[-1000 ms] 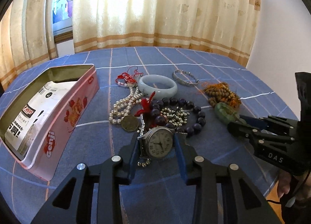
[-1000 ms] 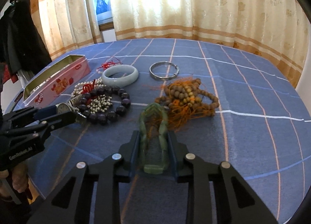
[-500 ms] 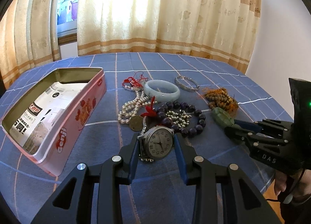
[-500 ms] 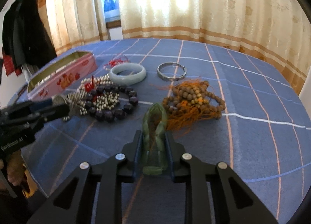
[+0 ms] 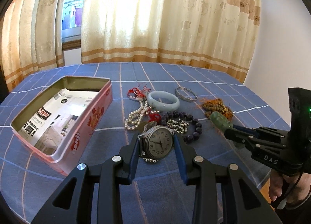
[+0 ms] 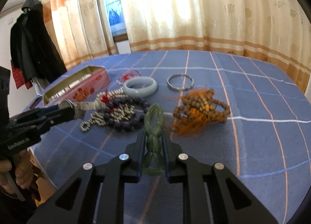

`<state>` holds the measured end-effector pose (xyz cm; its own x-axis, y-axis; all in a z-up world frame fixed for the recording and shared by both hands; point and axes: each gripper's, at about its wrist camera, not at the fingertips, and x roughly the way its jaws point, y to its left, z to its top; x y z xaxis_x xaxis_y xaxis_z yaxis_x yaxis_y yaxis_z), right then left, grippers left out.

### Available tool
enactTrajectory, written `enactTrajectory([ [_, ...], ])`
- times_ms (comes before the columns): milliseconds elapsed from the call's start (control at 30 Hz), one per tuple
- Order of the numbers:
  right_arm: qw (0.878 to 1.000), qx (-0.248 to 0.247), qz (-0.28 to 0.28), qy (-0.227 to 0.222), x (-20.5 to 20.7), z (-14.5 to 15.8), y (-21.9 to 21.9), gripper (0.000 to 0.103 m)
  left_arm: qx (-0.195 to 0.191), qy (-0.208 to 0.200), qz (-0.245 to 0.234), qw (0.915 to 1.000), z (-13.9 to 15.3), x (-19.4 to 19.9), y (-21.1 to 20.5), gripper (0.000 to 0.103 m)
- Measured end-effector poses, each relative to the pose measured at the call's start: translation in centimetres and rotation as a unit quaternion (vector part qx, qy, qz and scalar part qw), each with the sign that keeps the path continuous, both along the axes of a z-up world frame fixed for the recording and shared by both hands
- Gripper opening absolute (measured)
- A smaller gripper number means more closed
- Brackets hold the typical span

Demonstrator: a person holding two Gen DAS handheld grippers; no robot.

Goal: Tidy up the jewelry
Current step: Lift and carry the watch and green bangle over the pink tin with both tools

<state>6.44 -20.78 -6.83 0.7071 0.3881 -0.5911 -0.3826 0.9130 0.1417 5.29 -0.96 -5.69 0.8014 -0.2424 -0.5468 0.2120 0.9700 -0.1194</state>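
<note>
We see blue checked tablecloth (image 5: 213, 80), cream curtains (image 5: 175, 20), our left gripper (image 5: 157, 144) clamping watch (image 5: 158, 142), right gripper (image 6: 153, 142) clamping green bracelet (image 6: 153, 123).

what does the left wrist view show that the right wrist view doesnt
Only the left wrist view shows the watch face and the printed paper lining the open pink tin.

Only the right wrist view shows the dark coat hanging at far left, and the green bracelet gripped along its length by the right gripper.

Both show the left gripper shut on the watch, the pale jade bangle, silver bangle and wooden beads on the blue tablecloth.
</note>
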Motion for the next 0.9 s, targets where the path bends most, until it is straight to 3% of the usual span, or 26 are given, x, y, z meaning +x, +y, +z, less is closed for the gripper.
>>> enactTrajectory([
  [467,0.999,0.022,0.023,-0.038,-0.2,2.4,1.5,0.020,-0.003,-0.035,0.019,0.9992,1.9,-0.9,1.6,0.035],
  [900,0.995,0.010,0.069,-0.065,1.6,4.7,6.1,0.020,0.004,-0.049,0.056,0.9972,2.6,-0.4,4.6,0.035],
])
